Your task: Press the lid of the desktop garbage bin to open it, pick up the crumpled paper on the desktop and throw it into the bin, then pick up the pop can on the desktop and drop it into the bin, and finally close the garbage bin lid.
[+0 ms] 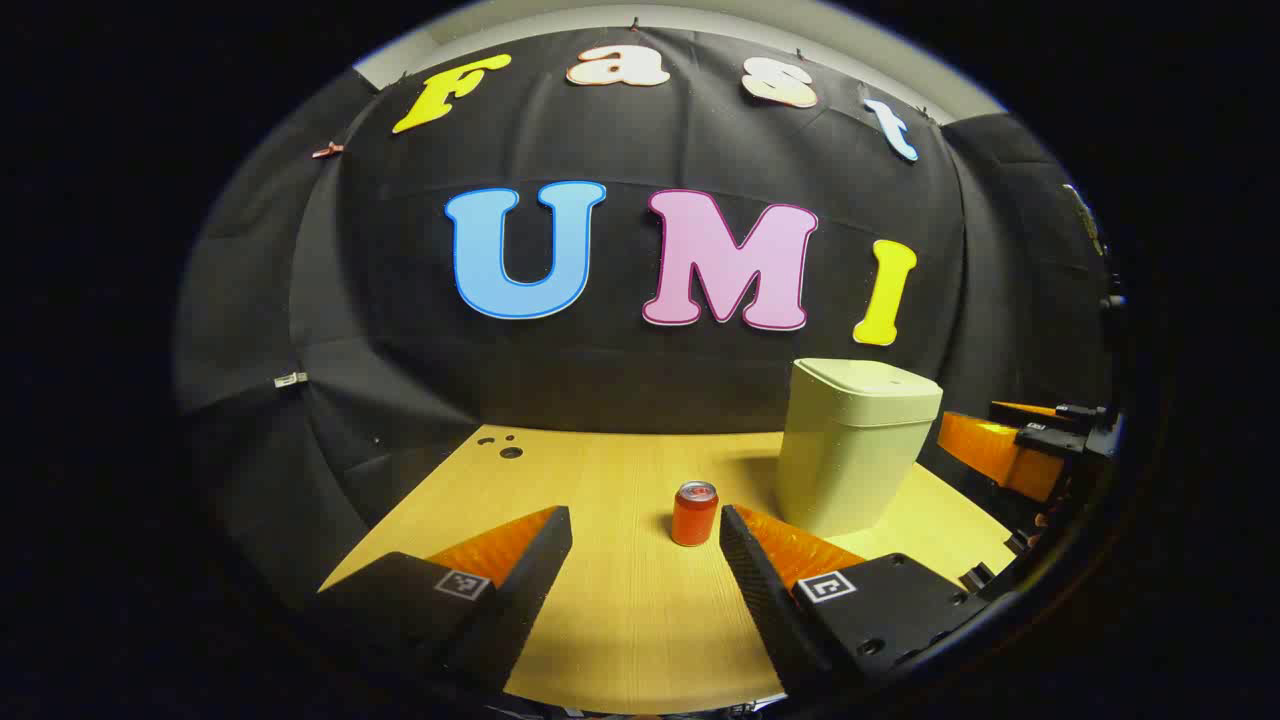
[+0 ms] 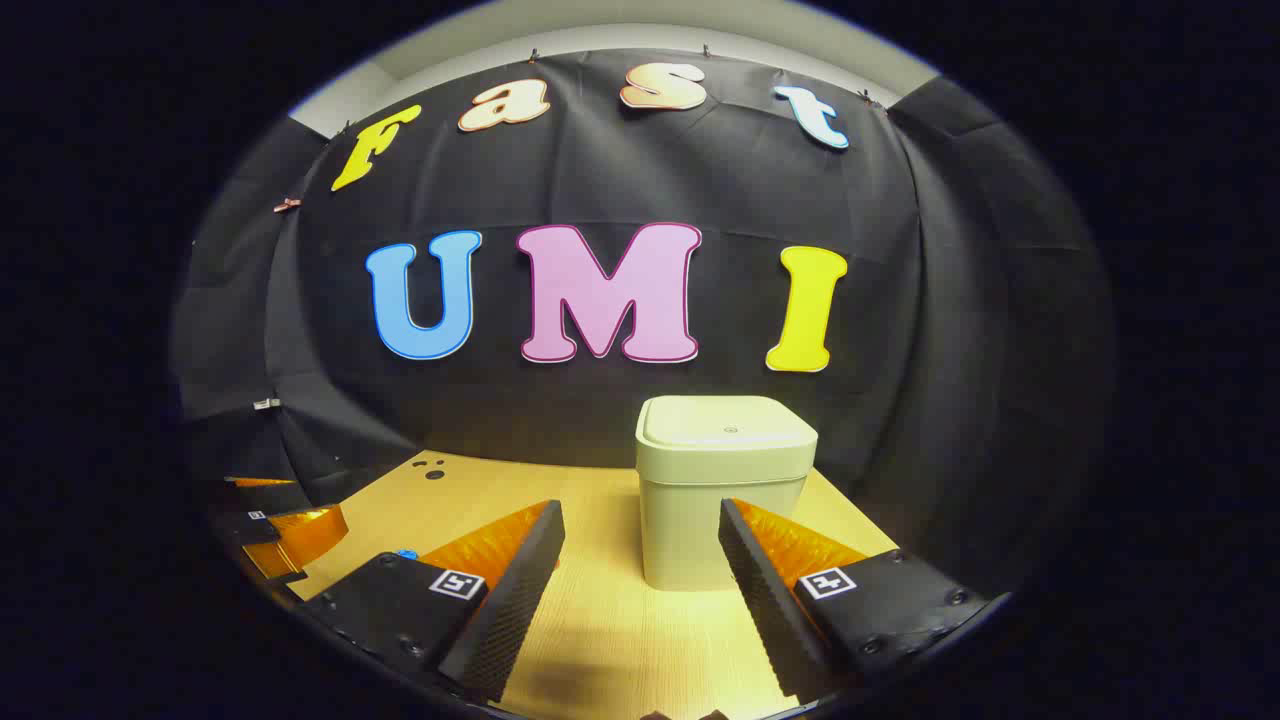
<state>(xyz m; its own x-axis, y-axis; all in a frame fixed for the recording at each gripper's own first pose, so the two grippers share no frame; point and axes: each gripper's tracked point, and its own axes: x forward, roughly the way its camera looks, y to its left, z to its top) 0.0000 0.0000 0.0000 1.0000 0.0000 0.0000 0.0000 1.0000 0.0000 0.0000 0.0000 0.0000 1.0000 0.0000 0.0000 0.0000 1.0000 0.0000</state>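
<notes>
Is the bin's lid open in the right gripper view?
No, the lid lies flat and flush on top of the bin, with no opening showing.

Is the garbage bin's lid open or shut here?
Shut. The lid lies flat and flush on the garbage bin, with no gap visible.

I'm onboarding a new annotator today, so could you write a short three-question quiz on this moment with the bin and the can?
1. True or false: the garbage bin lid is closed.
2. In the left gripper view, the pop can stands: A) on its side inside the bin, B) upright on the table beside the bin, C) clamped in the left claw.
3. Fill in: the right claw faces the bin with its fingers ____.

Key: 1 true; 2 B; 3 open.
</notes>
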